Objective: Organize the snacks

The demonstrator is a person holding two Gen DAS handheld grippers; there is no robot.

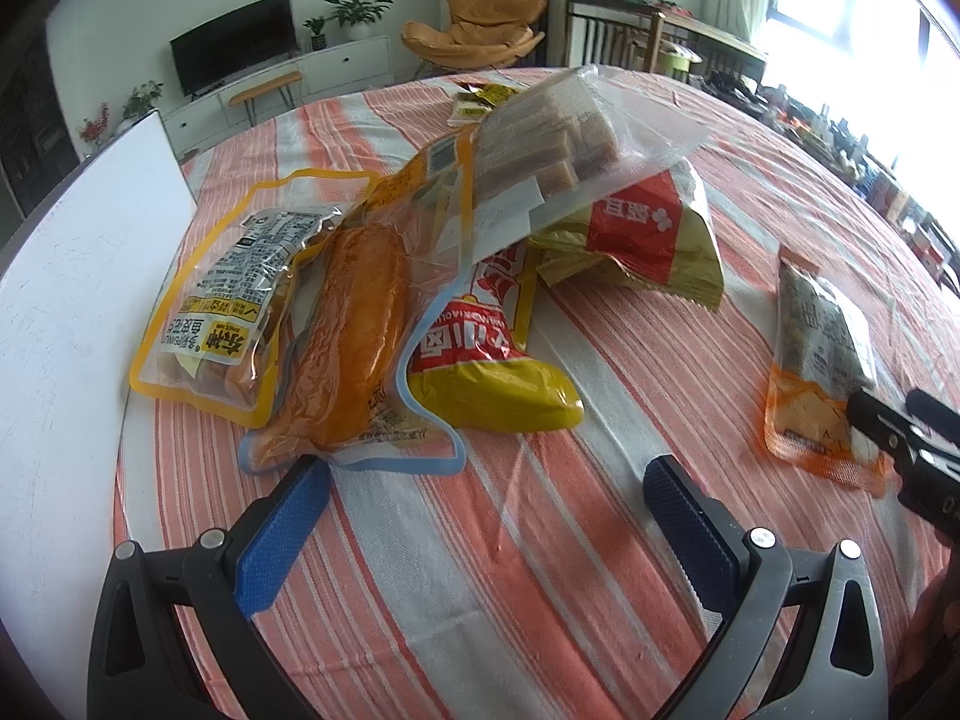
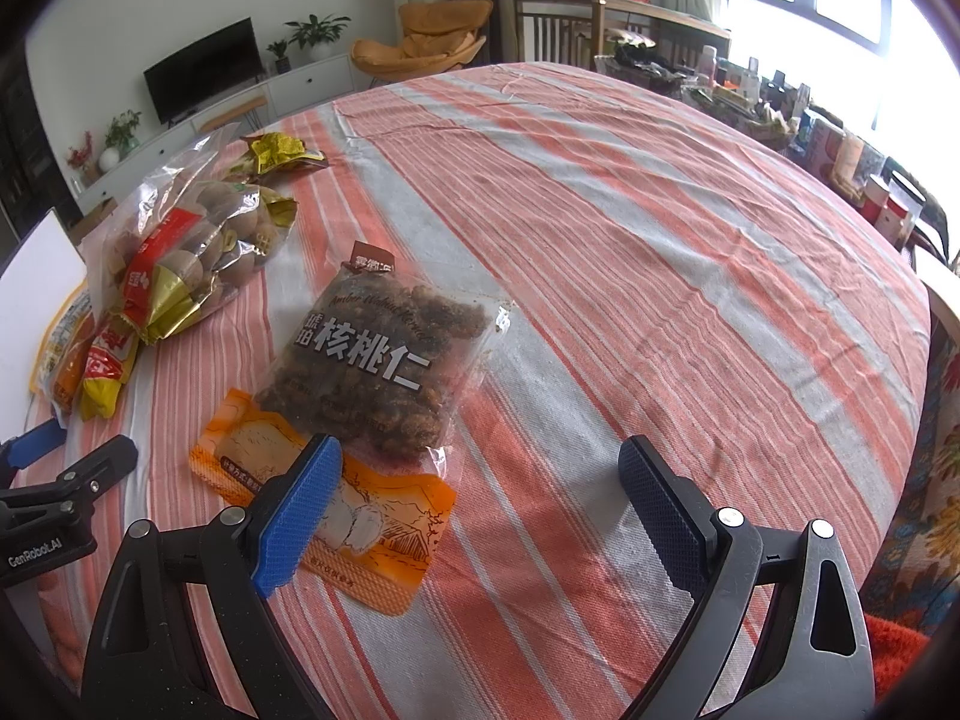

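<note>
A striped tablecloth [image 2: 630, 228] is seen covering the table. At its left a heap of snack packets is piled: a clear bag of brown bars [image 1: 540, 138] on top, a gold-and-red bag [image 1: 648, 228] beneath, a long orange packet [image 1: 354, 330] lying lengthwise away from the camera. The walnut packet [image 2: 372, 360] is laid apart, its long axis running away and slightly left, its orange end partly hidden by a blue pad [image 2: 297, 516]. The left gripper [image 1: 486, 474] and right gripper [image 2: 480, 456] are both held spread wide, nothing pinched
</note>
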